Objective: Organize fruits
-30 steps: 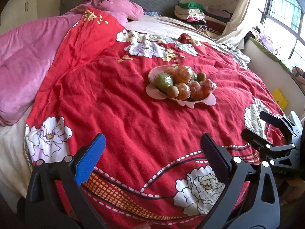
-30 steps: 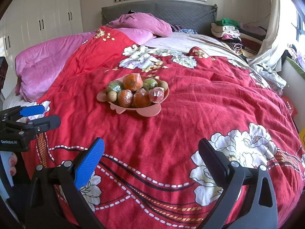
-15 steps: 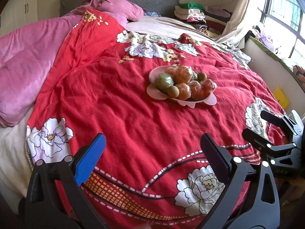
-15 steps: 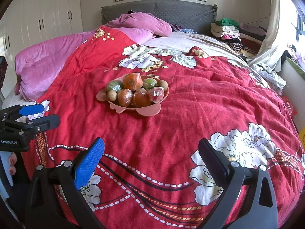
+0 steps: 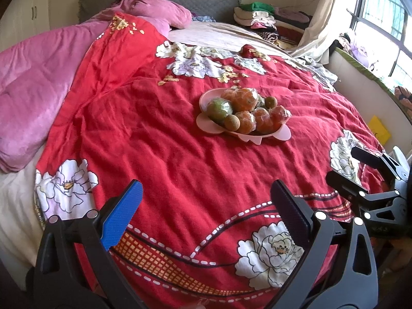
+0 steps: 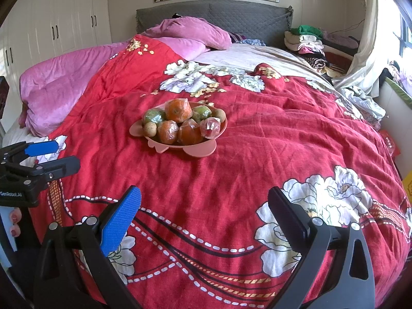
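Note:
A pink plate [image 5: 206,126] [image 6: 200,150] sits in the middle of the bed, piled with several plastic-wrapped fruits: orange ones [image 5: 240,99] [image 6: 178,110], green ones [image 5: 219,108] [image 6: 154,116] and small brown round ones [image 5: 231,122] [image 6: 150,128]. My left gripper [image 5: 206,195] is open and empty above the near part of the quilt, well short of the plate; it also shows at the left edge of the right wrist view [image 6: 49,158]. My right gripper [image 6: 204,200] is open and empty, also short of the plate; it also shows at the right of the left wrist view [image 5: 360,170].
A red flowered quilt [image 5: 180,159] covers the bed. A pink duvet [image 5: 33,82] lies along the left side and pink pillows [image 6: 190,32] at the grey headboard. Folded clothes [image 6: 309,43] are stacked at the far right, near a curtain and window.
Both grippers stay open and empty. The left wrist view has shifted very slightly; the plate and fruits have not moved.

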